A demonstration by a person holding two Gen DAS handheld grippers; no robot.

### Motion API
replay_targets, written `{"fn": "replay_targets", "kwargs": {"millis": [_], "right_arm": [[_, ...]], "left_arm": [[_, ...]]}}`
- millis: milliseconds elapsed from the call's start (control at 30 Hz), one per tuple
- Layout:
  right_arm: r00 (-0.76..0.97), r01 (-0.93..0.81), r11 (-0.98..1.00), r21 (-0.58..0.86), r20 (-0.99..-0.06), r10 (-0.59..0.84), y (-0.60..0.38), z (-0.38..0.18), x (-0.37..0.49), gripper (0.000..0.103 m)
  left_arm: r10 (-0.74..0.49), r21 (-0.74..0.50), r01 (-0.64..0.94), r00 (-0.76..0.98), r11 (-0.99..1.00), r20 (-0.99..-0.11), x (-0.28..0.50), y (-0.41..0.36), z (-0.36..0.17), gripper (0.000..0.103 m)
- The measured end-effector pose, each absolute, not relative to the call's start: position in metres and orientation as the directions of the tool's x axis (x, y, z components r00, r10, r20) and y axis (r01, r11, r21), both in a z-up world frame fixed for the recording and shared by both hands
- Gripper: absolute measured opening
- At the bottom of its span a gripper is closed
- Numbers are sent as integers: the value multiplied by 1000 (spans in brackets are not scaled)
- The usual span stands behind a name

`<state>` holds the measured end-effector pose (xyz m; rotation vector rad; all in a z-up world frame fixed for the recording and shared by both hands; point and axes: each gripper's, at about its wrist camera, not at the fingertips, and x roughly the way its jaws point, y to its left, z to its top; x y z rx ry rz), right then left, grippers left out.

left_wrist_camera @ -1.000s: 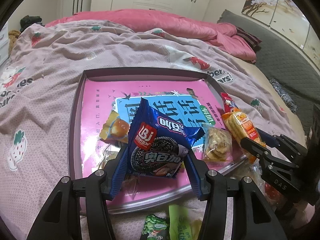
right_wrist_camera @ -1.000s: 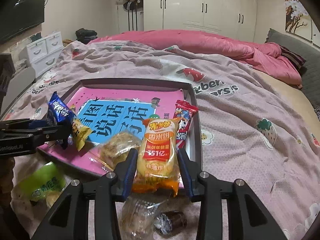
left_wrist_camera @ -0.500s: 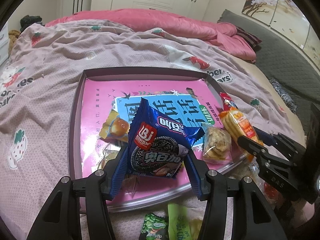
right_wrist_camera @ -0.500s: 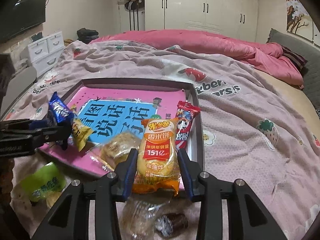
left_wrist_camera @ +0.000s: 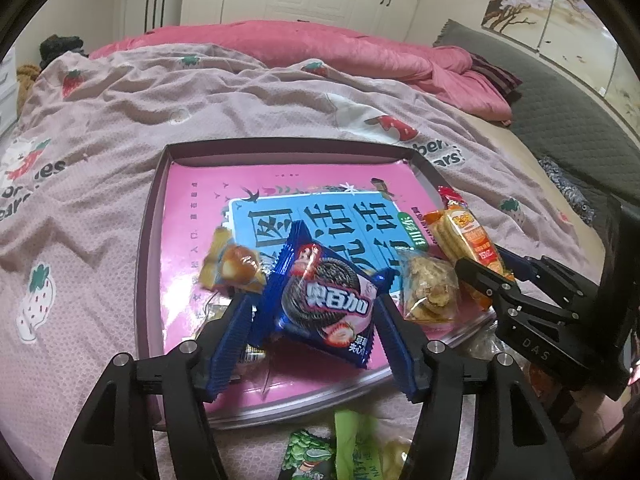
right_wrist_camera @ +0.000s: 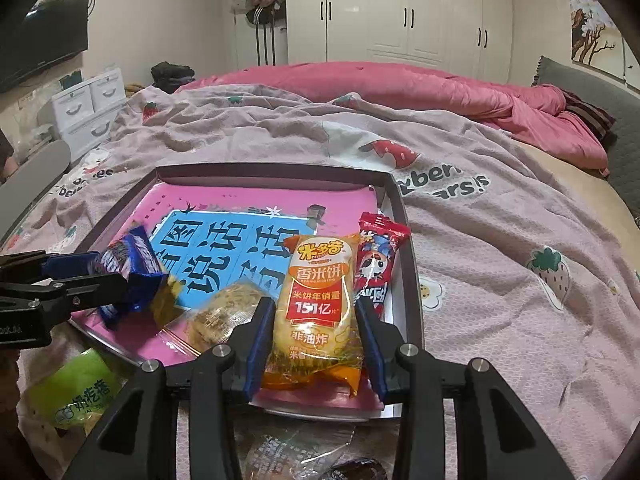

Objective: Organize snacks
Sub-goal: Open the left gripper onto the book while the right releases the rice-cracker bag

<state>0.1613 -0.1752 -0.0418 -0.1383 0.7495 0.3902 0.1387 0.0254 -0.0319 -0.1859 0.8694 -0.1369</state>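
A shallow dark-rimmed tray point(left_wrist_camera: 154, 208) with a pink and blue liner lies on the bed; it also shows in the right wrist view point(right_wrist_camera: 412, 264). My left gripper point(left_wrist_camera: 316, 312) has its jaws apart, with a blue cookie pack point(left_wrist_camera: 326, 300) lying tilted between them over the tray's near edge. My right gripper point(right_wrist_camera: 316, 320) is shut on a yellow rice-cracker pack point(right_wrist_camera: 318, 304), held above the tray's near right corner. A red snack stick point(right_wrist_camera: 378, 256), a clear cookie bag point(left_wrist_camera: 430, 292) and a small cake pack point(left_wrist_camera: 232, 266) lie in the tray.
Green snack packs point(left_wrist_camera: 340, 452) lie on the bedspread just in front of the tray, one also in the right wrist view point(right_wrist_camera: 76, 392). A clear wrapper point(right_wrist_camera: 292, 456) lies below my right gripper. A pink duvet point(right_wrist_camera: 400, 88) is piled at the bed's far side.
My left gripper's jaws have opened and the blue cookie pack has dropped and tipped flatter onto the tray. My right gripper has carried the rice-cracker pack slightly farther over the tray.
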Motion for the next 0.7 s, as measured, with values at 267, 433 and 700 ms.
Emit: {"fn": "replay_targets", "kwargs": {"millis": [267,433,700], "right_arm": [[664,-389,921,21,-686,297,-176,-40,160,41],[672,-388,921,23,-677,300,-177,-36,157,43],[679,-377,926,31,-670,300,-182,-30,154,45]], "left_arm": [[-187,-201,52,639,978,-746,139,24,-30,65],[-186,-197,54,638,979,-747,138,22,-30,65],[-189,-196,61,639,979,-746,137,20,-27,66]]}}
